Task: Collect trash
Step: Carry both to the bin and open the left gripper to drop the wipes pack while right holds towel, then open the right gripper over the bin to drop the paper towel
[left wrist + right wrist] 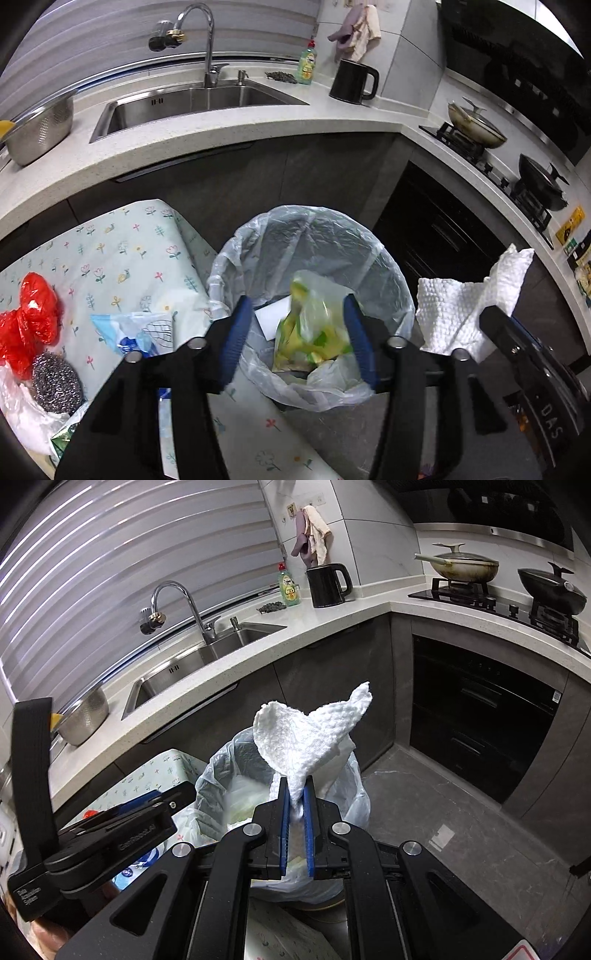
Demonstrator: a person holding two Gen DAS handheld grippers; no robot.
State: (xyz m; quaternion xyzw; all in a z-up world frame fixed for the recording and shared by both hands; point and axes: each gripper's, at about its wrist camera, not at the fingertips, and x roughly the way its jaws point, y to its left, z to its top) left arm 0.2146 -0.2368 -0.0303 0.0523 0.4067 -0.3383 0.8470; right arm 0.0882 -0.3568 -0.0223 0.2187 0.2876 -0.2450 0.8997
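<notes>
While the red plastic bag [31,314] and the steel scourer [55,384] wait at the lower left of the left wrist view on the flower-patterned desk [122,258], beside a blue-and-white wrapper [136,332], the drop-off step is in hand — two pieces of trash at the bin at once. Centre frame, the left hand-held gripper [295,336] stands released, its blue pads apart, and a yellow-green wrapper in clear film [310,325] sits blurred between them without being pressed, right over the lined trash bin [258,236]; it looks to be dropping in. Further right, the white paper towel [306,734] is pinched in the right hand-held gripper [297,801], which is clenched on its lower edge, held just above the bin's near rim. The next move, I'd judge, calls for carrying that towel over the opening and letting the pads part — then back to the desk for the rest.

Hard to read: the falling wrapper is smeared, the bin's bottom is hidden under bags, and the desk's lower-left corner is cut off by the gripper body.
</notes>
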